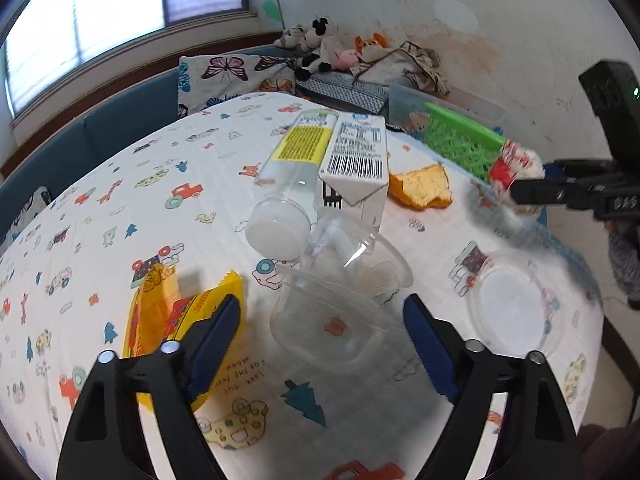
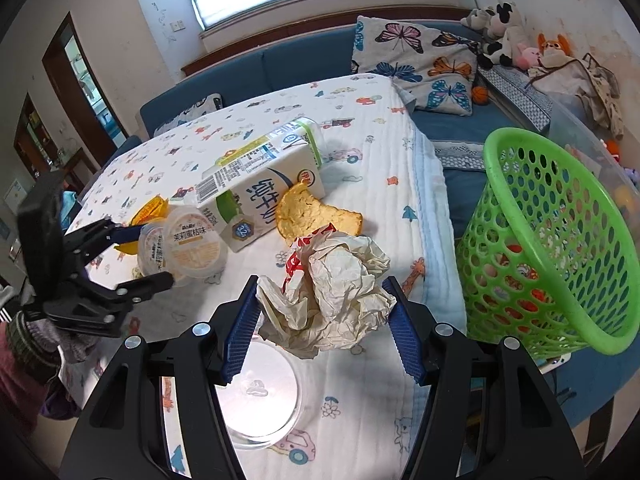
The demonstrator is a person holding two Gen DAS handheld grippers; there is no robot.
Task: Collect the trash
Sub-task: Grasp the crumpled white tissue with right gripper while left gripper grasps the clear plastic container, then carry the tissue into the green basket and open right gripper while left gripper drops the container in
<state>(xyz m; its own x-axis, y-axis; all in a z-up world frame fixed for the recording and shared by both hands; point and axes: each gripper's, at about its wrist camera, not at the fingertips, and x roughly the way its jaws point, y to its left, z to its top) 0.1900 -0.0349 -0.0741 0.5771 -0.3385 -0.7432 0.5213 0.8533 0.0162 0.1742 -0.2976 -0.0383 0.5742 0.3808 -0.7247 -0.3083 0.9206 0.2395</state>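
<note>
A cartoon-print quilt [image 2: 360, 152] covers the table. At lower centre, the right gripper [image 2: 322, 330] clamps crumpled paper [image 2: 336, 284] — the green basket [image 2: 560, 240] sits right. The left gripper [image 1: 322, 334] — jaws apart — flanks clear cups [image 1: 332, 312].

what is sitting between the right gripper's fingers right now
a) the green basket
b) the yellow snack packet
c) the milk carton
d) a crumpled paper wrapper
d: in the right wrist view the crumpled paper wrapper fills the gap of the right gripper, its blue pads pressed to either side, while the milk carton lies farther off on the table and the green basket stands off to the side.
</note>
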